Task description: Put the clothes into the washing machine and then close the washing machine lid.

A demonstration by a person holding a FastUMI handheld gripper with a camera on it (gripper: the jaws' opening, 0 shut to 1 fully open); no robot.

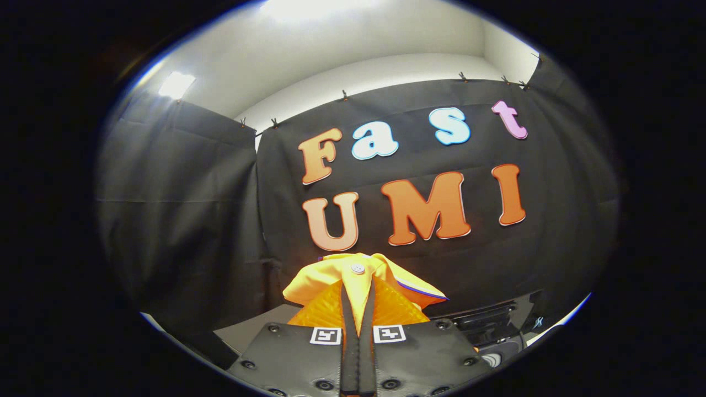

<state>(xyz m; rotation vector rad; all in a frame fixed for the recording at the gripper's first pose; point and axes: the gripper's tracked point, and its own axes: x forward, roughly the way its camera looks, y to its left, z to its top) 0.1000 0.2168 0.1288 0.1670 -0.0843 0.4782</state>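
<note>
Gripper view, read left to right.

At about 9 o'clock from the fingers, the booth wall (182, 220) hung as dark cloth, clipped along its top edge; white ceiling with a bright light panel (176, 84) showed above it at about 10 o'clock.

At about 8 o'clock, low beside the gripper body, a strip of pale grey surface (248, 331) was visible; could not tell whether it was bench or machine top.

Centre: the gripper (357, 292) had its two fingers (347, 309) drawn nearly together, with only a thin wedge between them. Both fingers pressed on a yellow garment (358, 270), which was pinched in that wedge and bunched up over the fingertips at 12 o'clock. A white button (358, 268) sat on the fabric just above the fingertips. A thin purple trim ran along the garment's edge at about 2 o'clock. The garment was lifted, seen against the wall.

At about 4 o'clock, below the garment and near the gripper body, a dark glossy part of the washing machine (491, 322) showed; its lid position could not be told.
</note>
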